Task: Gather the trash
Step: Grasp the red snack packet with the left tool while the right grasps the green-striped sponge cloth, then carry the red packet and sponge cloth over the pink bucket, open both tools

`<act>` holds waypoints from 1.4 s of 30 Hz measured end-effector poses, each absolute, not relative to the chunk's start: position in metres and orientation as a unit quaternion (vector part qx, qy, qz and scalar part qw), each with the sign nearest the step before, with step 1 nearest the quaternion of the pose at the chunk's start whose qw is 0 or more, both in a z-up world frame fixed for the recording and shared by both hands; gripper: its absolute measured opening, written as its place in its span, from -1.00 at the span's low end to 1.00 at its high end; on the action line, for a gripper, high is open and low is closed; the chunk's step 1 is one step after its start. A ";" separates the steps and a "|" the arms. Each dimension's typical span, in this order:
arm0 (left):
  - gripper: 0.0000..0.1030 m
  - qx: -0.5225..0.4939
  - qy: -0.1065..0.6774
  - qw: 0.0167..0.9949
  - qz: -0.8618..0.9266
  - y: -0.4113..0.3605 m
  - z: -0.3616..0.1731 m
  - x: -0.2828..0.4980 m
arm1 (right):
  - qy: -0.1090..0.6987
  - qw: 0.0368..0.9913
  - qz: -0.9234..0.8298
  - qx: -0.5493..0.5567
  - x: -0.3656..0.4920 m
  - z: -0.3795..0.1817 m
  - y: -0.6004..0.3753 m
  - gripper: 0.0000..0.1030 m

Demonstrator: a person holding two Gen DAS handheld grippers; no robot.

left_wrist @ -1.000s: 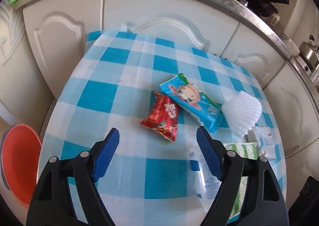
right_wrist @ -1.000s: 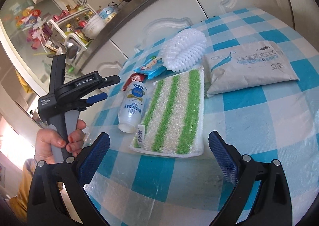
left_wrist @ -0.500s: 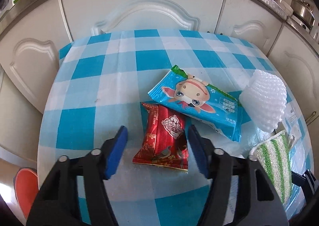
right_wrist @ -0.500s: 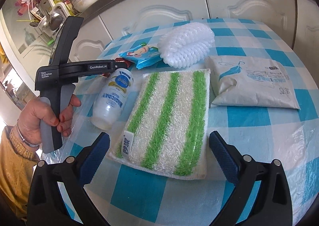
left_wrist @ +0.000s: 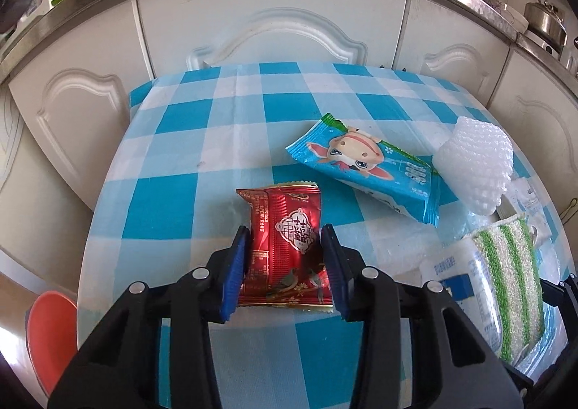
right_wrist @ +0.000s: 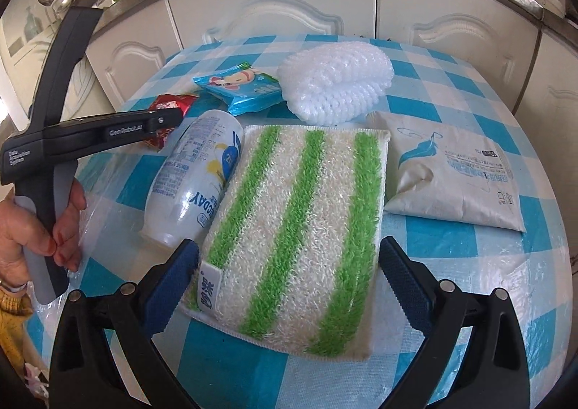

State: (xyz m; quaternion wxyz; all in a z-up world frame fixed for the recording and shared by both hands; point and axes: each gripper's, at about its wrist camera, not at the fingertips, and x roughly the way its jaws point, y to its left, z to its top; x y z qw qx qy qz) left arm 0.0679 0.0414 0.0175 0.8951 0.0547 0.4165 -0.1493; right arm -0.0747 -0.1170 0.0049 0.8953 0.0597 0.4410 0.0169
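L gripper (left_wrist: 285, 257) low over the checked table (left_wrist: 202, 141), blue pads (left_wrist: 236, 268) pressed against both long sides of the red snack wrapper (left_wrist: 285, 239), pinching it; wrapper lies flat on the cloth, near end sticking out behind the pads. Just beyond to the R: blue cartoon wrapper (left_wrist: 365, 167), one end touching the white foam net (left_wrist: 477, 167). Red wrapper & blue wrapper close but apart. Orange basin (left_wrist: 50, 333) off the table's L edge, lower down.

R gripper (right_wrist: 289, 264) spread wide, pads either side of the near end of the green-striped cloth (right_wrist: 300, 221); can't tell if pads touch it, nothing pinched. White bottle (right_wrist: 198, 177) lies on its side against the cloth's L edge. White wipes pack (right_wrist: 455, 170) just R of cloth. Foam net (right_wrist: 336, 84) behind cloth, blue wrapper (right_wrist: 242, 87) beside it. L gripper body (right_wrist: 90, 134) seen from the side w/ L hand (right_wrist: 54, 228) on the handle, its tip at the red wrapper (right_wrist: 169, 105).
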 end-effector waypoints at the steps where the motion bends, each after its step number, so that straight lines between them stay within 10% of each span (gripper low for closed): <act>1: -0.18 0.048 0.416 0.896 -0.146 0.046 0.018 0.065 | 0.443 0.895 0.013 0.054 -0.075 0.005 -0.116 0.86; 14: -0.18 -0.045 0.403 0.906 -0.118 0.104 0.019 -0.006 | 0.429 0.902 -0.015 0.039 -0.086 0.008 -0.121 -0.29; 21: -0.18 -0.073 0.394 0.909 -0.115 0.128 0.020 -0.042 | 0.413 0.906 0.012 0.087 -0.100 0.010 -0.136 -0.29; 25: -0.18 -0.075 0.389 0.911 -0.115 0.135 0.022 -0.057 | 0.388 0.913 0.022 0.125 -0.106 0.017 -0.144 0.27; 36: -0.18 -0.089 0.394 0.907 -0.123 0.148 0.016 -0.075 | 0.363 0.888 0.015 0.280 -0.101 0.017 -0.178 0.29; 39: -0.18 -0.095 0.394 0.906 -0.125 0.150 0.016 -0.075 | 0.354 0.875 0.010 0.331 -0.102 0.011 -0.192 -0.27; 42: -0.18 -0.095 0.392 0.906 -0.127 0.149 0.016 -0.076 | 0.342 0.874 0.004 0.346 -0.106 0.012 -0.199 -0.39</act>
